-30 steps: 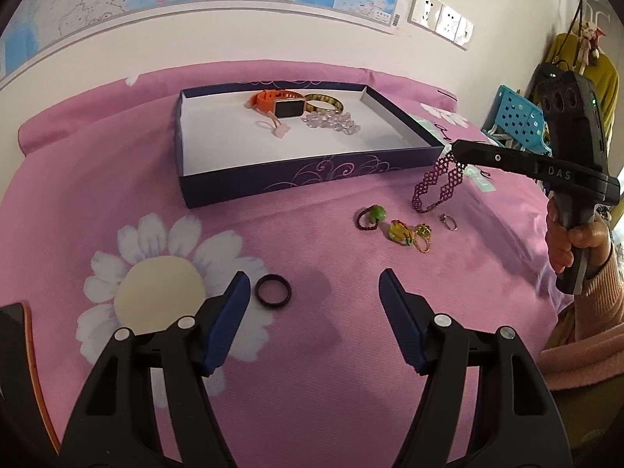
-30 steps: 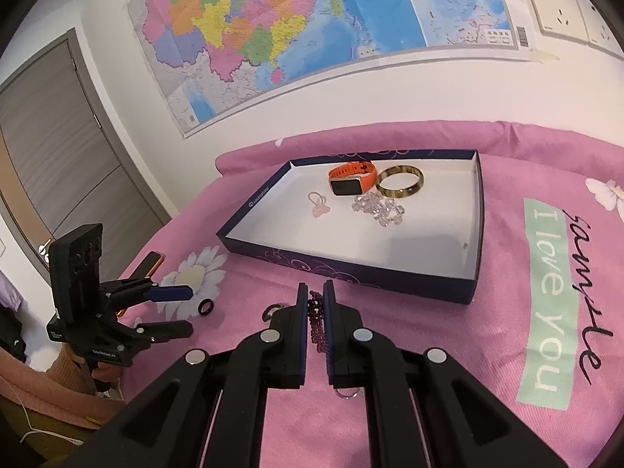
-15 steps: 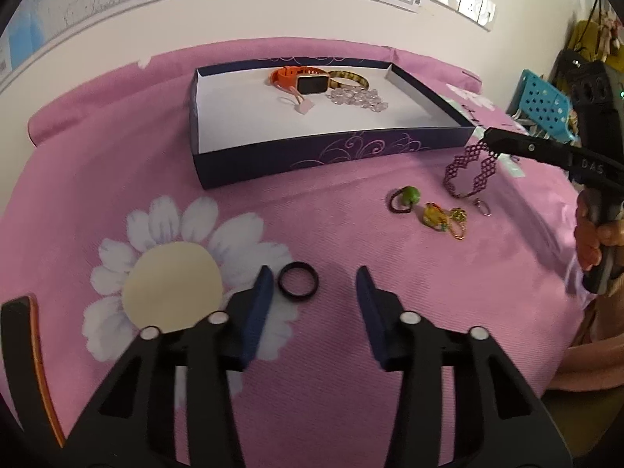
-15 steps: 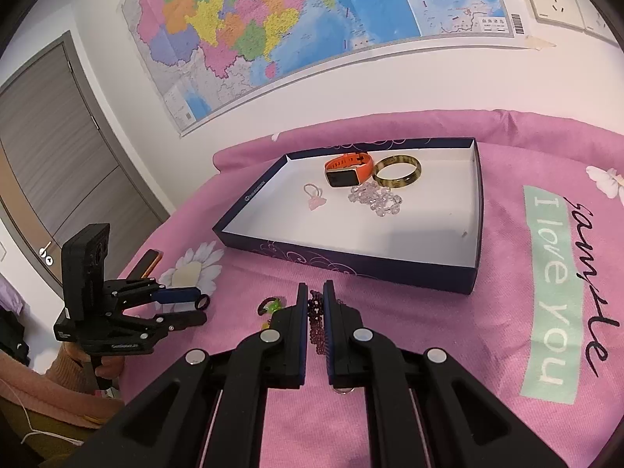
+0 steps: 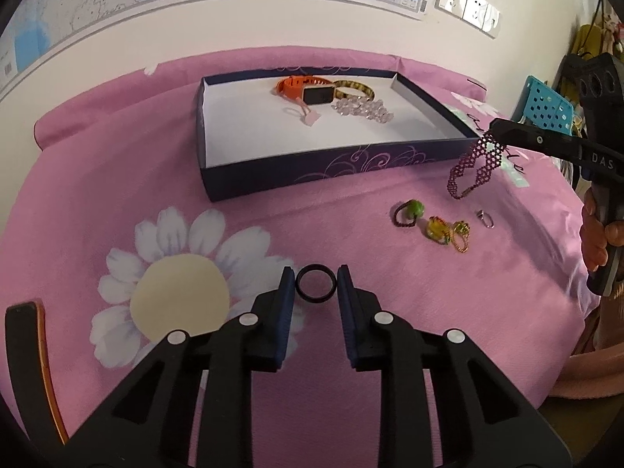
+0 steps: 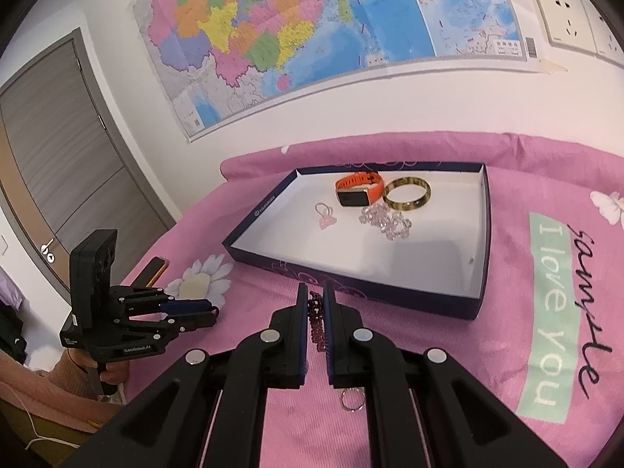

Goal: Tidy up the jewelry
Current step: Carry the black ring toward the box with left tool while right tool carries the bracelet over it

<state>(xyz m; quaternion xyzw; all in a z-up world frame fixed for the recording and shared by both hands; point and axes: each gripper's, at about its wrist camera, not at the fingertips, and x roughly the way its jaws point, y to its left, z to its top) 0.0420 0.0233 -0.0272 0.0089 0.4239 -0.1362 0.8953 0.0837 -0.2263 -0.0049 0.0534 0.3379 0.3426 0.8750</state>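
The pink flowered bedspread [image 5: 97, 179] is being covered across both views, and the dark blue tray [image 5: 312, 173] is being kept at twelve o'clock of the left wrist view, just as in the earlier frames. Inside it, toward its far wall, the orange watch [image 5: 308, 91], the gold bangle [image 5: 353, 89], the clear bead bracelet [image 5: 362, 109] and a small pink charm [image 5: 308, 115] are being left untouched.

The right gripper [image 6: 313, 308] is being held closed, its fingers clamped on the purple beaded bracelet [image 5: 474, 165], which is being dangled clear of the cloth at three o'clock in the left view, near the tray's front right corner. This grip is unchanged from a second ago.

The left gripper [image 5: 316, 288] is where the difference is being seen: its jaws, wide apart a second ago, have just been closing, and the black ring [image 5: 316, 284] is now being bracketed between the two pads, lying flat on the cloth by the daisy print. Whether the pads are already being pressed against it cannot be told; a sliver of gap seems to be showing at each side.

At two o'clock of the ring, the green bead ring [image 5: 409, 212], the yellow charms [image 5: 446, 230] and a small silver ring [image 5: 485, 219] are being left loose.
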